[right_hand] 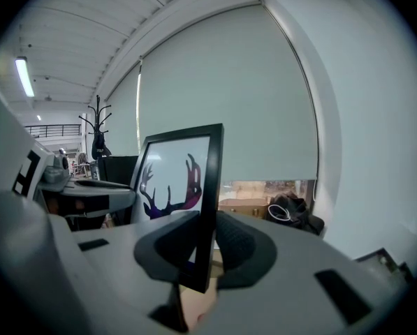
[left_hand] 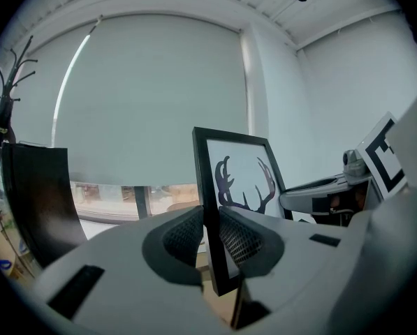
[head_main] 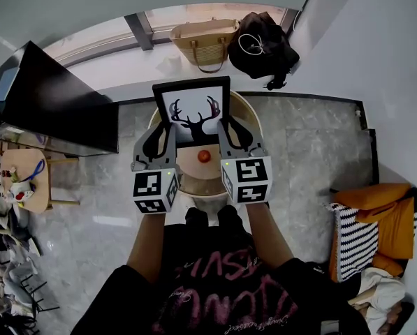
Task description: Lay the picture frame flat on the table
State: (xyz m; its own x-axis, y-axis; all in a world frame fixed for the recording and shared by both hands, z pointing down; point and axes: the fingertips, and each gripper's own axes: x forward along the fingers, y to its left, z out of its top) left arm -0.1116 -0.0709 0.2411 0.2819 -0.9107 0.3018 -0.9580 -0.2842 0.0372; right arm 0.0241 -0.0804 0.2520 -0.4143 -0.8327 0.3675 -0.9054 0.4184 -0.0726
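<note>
1. Head view: the picture frame (head_main: 192, 109) stands upright over the far side of the round table (head_main: 193, 174).
2. The left gripper (left_hand: 211, 241) is clenched on the frame's left edge.
3. The right gripper (right_hand: 207, 246) is clenched on its right edge.
4. A small red thing (head_main: 204, 155) lies on the table, just nearer than the frame.

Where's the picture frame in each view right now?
Head view: picture frame, upper centre.
Left gripper view: centre, its edge clamped between the jaws.
Right gripper view: centre-left, its edge clamped between the jaws.
Shared landmark: the antler print.
</note>
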